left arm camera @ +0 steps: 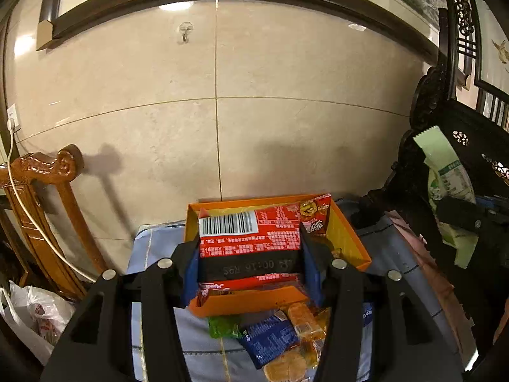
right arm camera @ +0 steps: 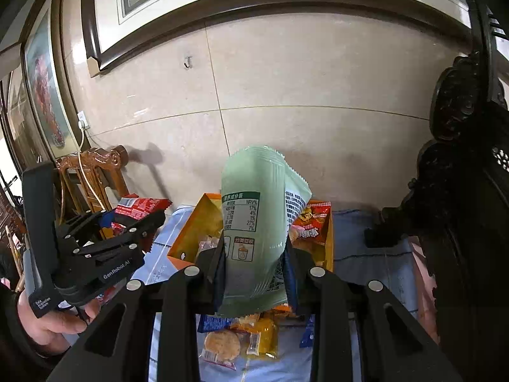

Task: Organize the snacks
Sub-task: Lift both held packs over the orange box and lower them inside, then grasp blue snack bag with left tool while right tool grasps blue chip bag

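Both hands are mid-carry, each with a packet raised above the orange box (left arm camera: pixel 350 232) that sits on the blue-clothed table (left arm camera: pixel 152 248) against the tiled wall; the left gripper (left arm camera: pixel 251 264) has its jaws closed on a red snack packet (left arm camera: pixel 251 232), barcode side up, held across the box's near half, and the right gripper (right arm camera: pixel 254 273) has its jaws clamped on a pale green pouch (right arm camera: pixel 254 222) that stands upright between the fingers, its top edge pointing at the wall. In the right wrist view the left gripper is seen at the far left, a hand (right arm camera: pixel 54 321) round its handle, the red packet poking out ahead of it. The box already holds a red chip bag (right arm camera: pixel 313 226) leaning in its far right corner and some smaller packets I cannot make out; loose on the cloth, nearer than the box, lie a blue sachet (left arm camera: pixel 270 337), a green sweet (left arm camera: pixel 222 326) and several orange-wrapped biscuits (left arm camera: pixel 302 318). So the step in hand looks like loading — two packets lifted, neither yet placed; the next move calls for bringing each down into free space inside the box, the tall pouch probably laid flat or leaned on a wall so it does not topple, then easing the jaws apart — and the loose pieces on the cloth remain to be gathered.
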